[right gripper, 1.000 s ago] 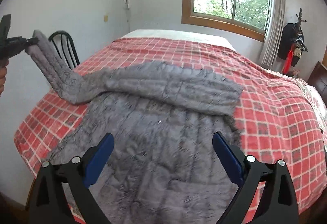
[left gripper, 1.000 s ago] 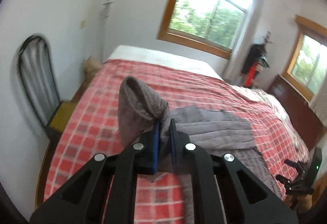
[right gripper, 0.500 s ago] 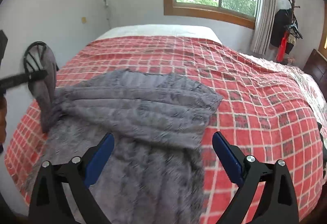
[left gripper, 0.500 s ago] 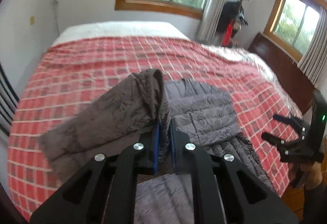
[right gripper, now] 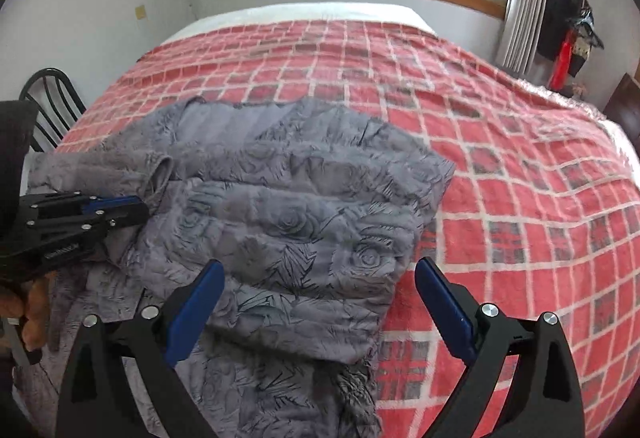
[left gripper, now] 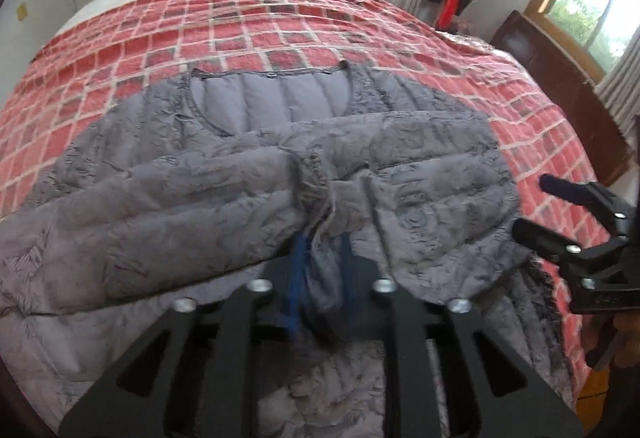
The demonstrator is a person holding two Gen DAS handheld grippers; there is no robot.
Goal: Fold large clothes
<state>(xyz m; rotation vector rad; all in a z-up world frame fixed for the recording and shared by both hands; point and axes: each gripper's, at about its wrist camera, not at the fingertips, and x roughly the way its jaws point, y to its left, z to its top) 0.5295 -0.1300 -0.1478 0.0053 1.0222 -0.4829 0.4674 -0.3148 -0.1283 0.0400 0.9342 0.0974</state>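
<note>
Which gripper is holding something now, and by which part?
The left gripper, its jaws opening, has the grey jacket's sleeve cuff between them. The right gripper is open and empty.

No legible text anywhere.

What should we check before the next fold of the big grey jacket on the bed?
1. Both sleeves laid across the grey jacket: ok, they overlap on its front.
2. Left tongs letting go: not ok yet, they are opening and the sleeve cuff is between the pads.
3. Right tongs free: ok, wide open, nothing in them, above the jacket.
4. Jacket fully on the red checked blanket: cannot tell, its lower end runs out of both views.
5. Room on the bed for the fold: ok, bare blanket beyond the collar.
</note>
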